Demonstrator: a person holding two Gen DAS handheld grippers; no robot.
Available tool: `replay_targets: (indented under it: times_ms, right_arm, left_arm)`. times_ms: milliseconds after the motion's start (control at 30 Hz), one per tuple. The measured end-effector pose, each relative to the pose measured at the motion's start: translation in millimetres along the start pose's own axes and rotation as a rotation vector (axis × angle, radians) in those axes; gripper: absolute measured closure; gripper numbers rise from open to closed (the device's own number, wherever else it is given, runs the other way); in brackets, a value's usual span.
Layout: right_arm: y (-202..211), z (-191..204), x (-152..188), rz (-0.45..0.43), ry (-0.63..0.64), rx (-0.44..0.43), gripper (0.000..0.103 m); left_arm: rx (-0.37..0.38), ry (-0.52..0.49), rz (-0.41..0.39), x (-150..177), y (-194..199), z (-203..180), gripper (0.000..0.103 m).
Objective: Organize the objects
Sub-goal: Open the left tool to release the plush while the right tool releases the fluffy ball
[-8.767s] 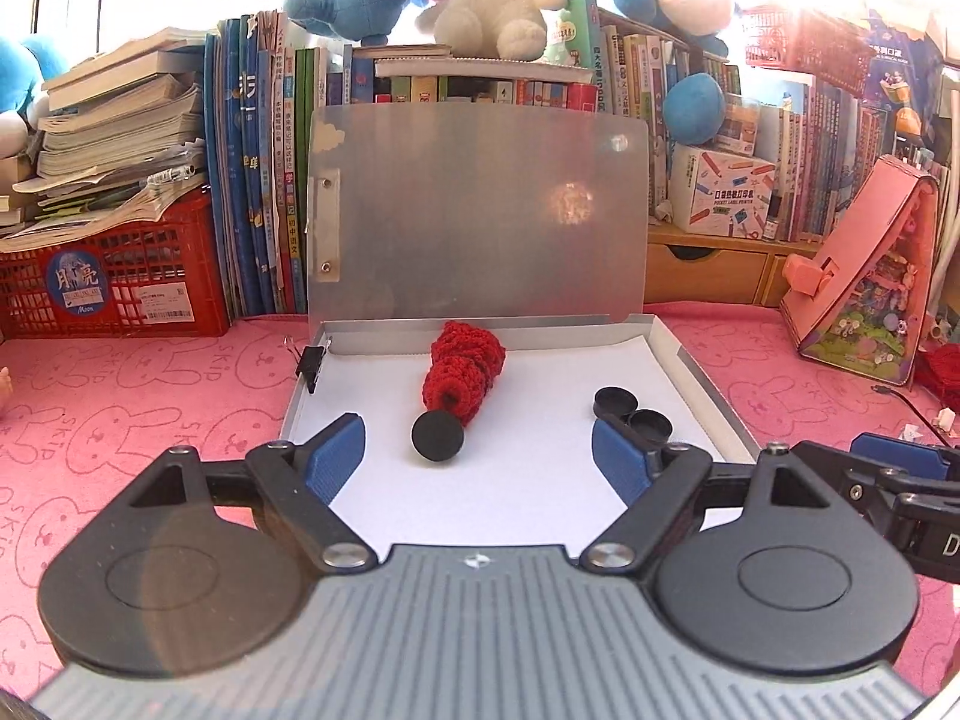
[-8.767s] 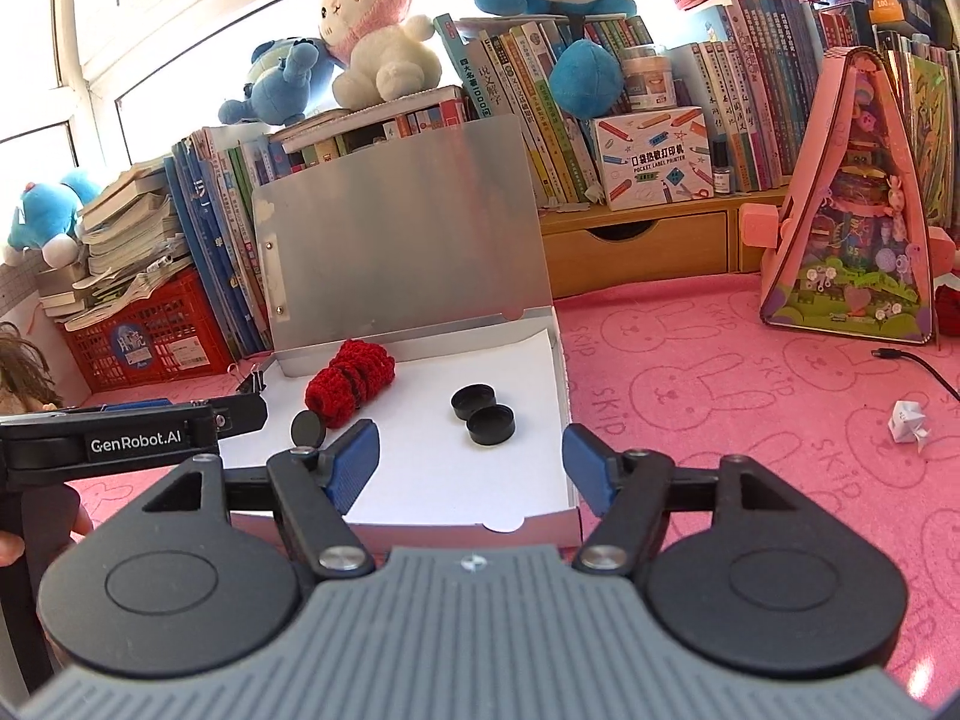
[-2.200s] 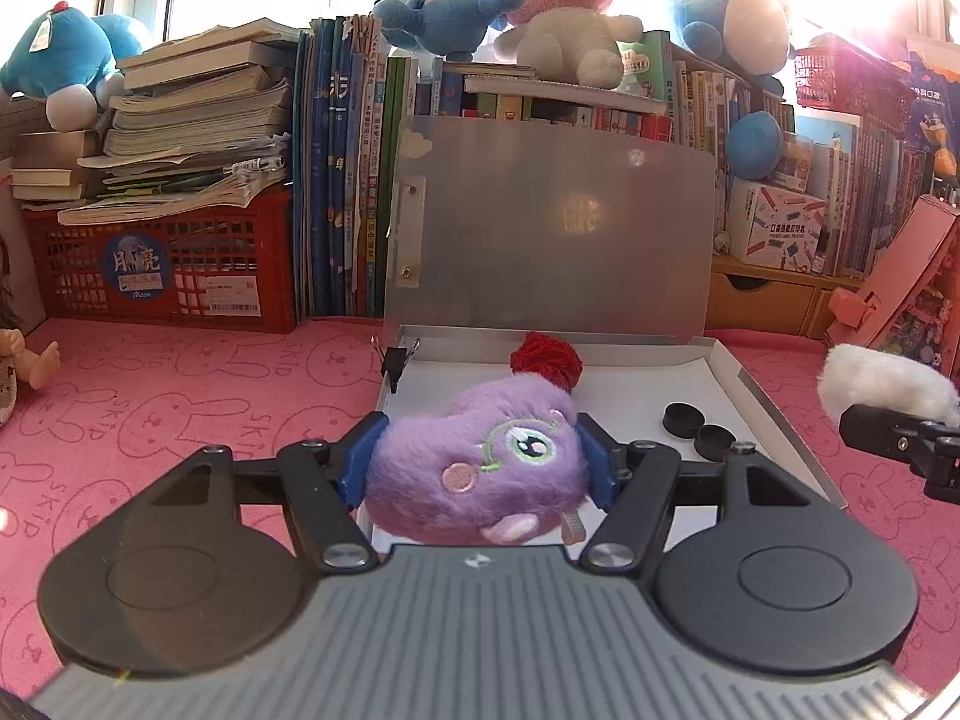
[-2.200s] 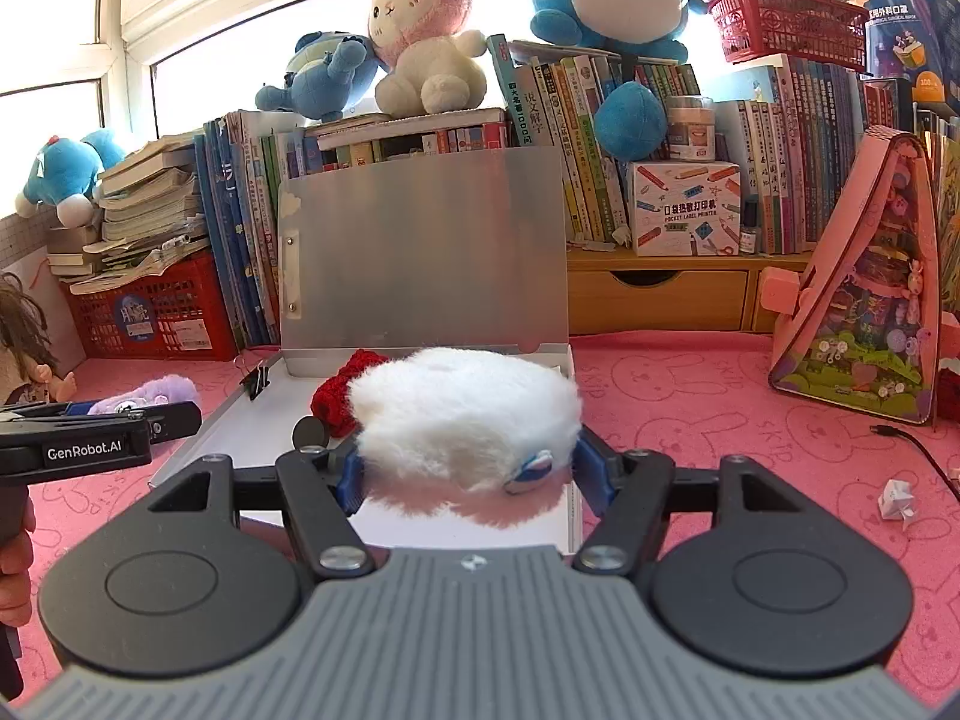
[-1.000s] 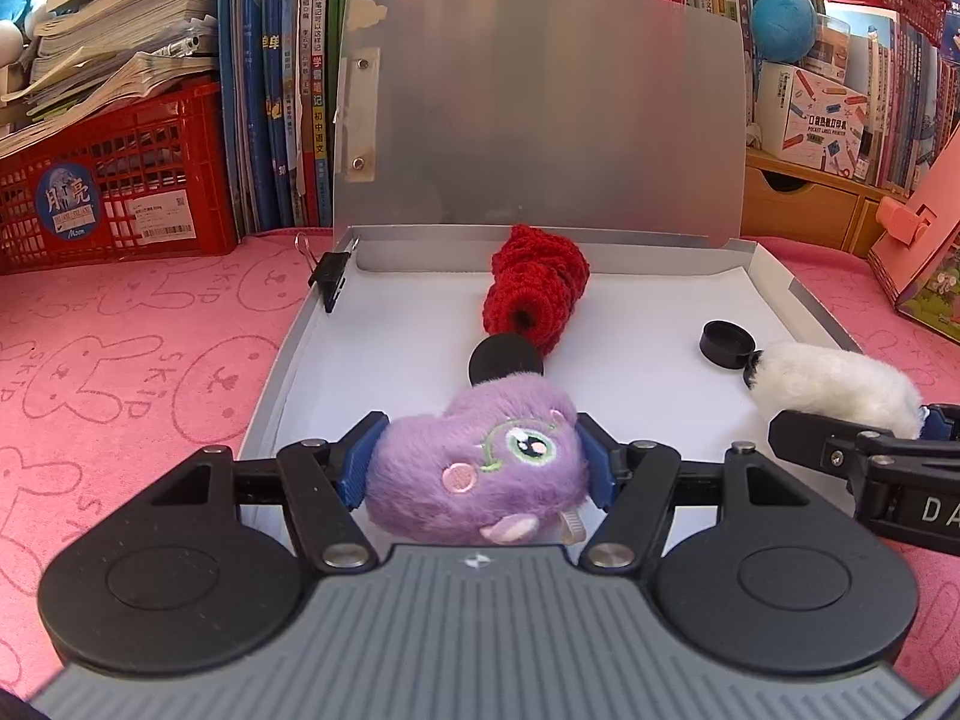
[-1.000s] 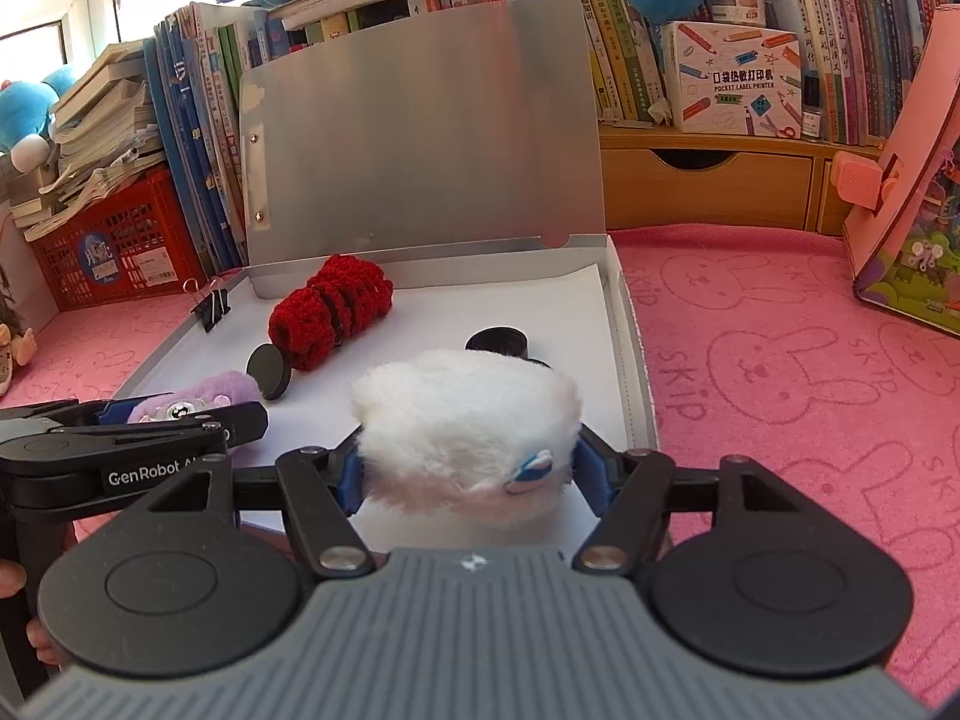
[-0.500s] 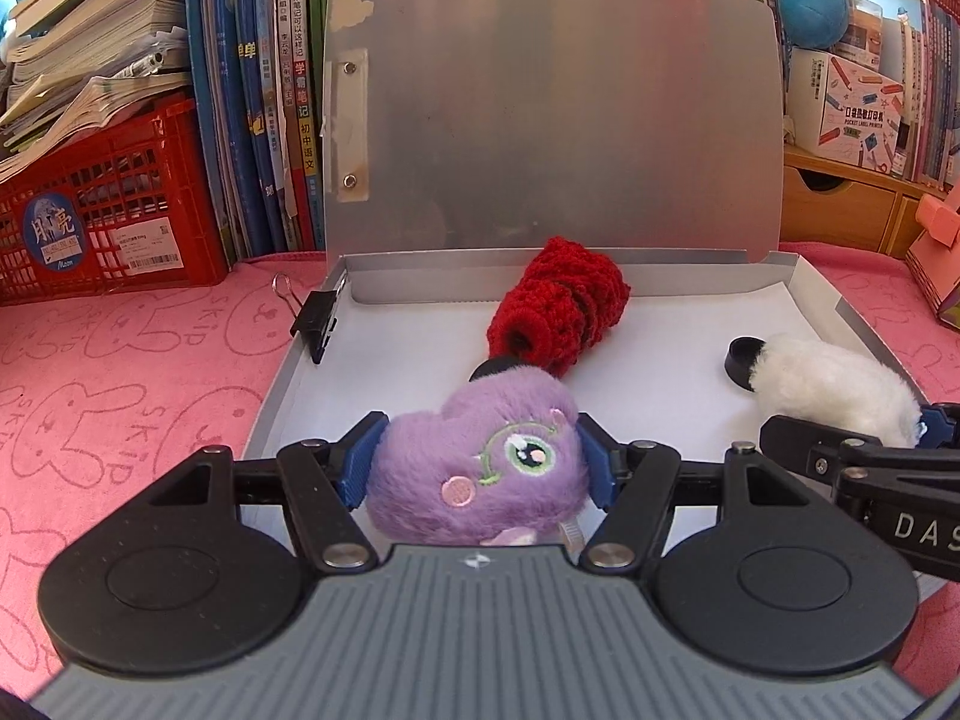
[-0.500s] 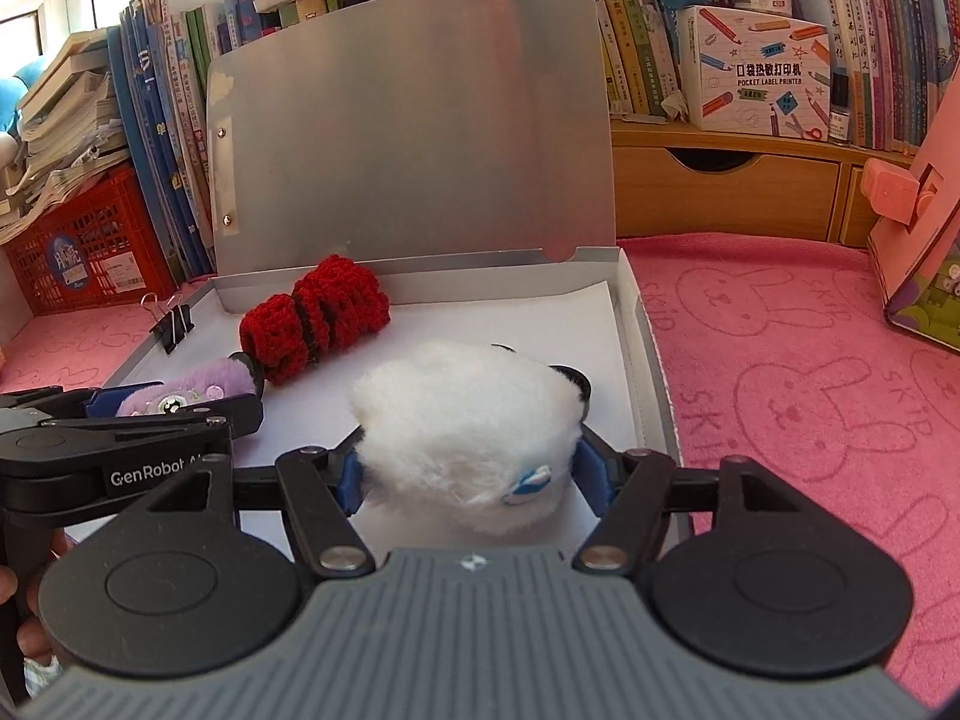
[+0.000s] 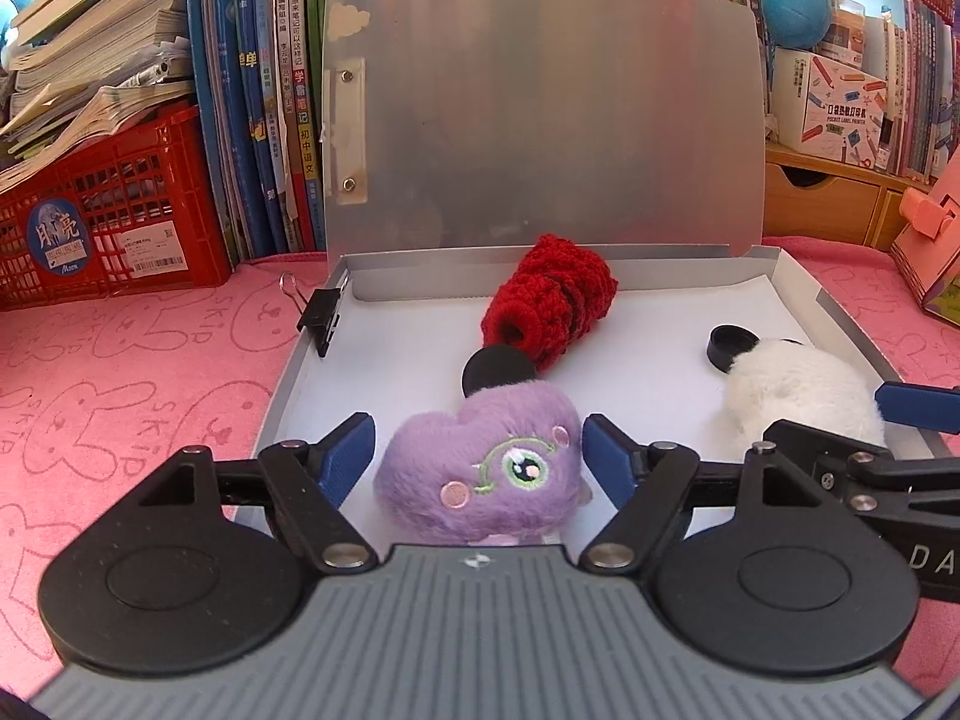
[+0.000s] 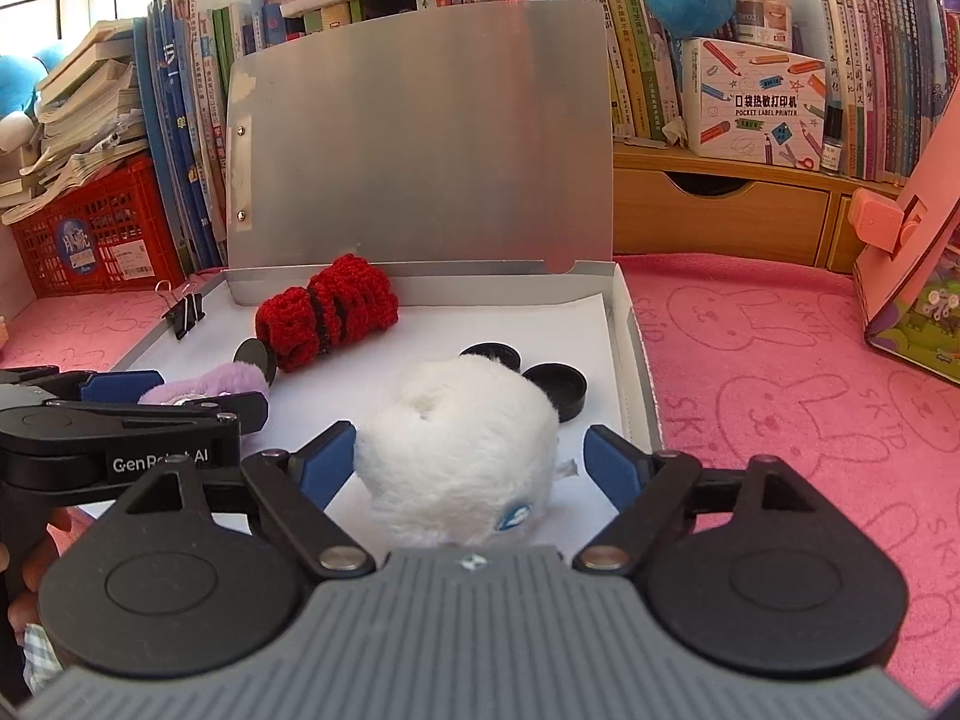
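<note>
A purple plush toy point(image 9: 483, 468) lies on the white floor of the open metal box point(image 9: 312, 354), between the parted fingers of my left gripper point(image 9: 479, 457), which is open and clear of it. A white fluffy plush point(image 10: 459, 450) lies in the box's right front part between the parted fingers of my right gripper point(image 10: 471, 459), also open. The white plush point(image 9: 798, 399) and the right gripper show at the right of the left wrist view. The purple plush point(image 10: 204, 387) and left gripper show at the left of the right wrist view.
In the box lie a red knitted roll point(image 9: 549, 309), black round caps point(image 10: 555, 387) and a black disc point(image 9: 498, 372). A binder clip point(image 9: 318, 315) grips the box's left wall. The lid point(image 9: 540, 120) stands upright behind. Books, a red crate point(image 9: 102, 222) and a pink toy house point(image 10: 912, 252) surround the pink mat.
Both grippers have opened and let go of their plush toys, which now rest on the box floor. Half a second ago both were still gripped.
</note>
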State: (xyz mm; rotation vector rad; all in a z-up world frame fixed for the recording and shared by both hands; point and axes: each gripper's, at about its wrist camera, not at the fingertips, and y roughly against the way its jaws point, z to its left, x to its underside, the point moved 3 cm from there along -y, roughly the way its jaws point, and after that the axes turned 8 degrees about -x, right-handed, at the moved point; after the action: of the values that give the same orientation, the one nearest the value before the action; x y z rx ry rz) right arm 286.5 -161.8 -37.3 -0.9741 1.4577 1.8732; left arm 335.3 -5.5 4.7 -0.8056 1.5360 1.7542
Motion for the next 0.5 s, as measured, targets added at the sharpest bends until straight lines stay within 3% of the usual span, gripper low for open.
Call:
replay_targets:
  times_ms: [500]
  right_arm:
    - [68, 4, 14, -0.069, -0.029, -0.004, 0.011]
  left_arm:
    - [0.039, -0.02, -0.069, 14, 74, 7, 0.016]
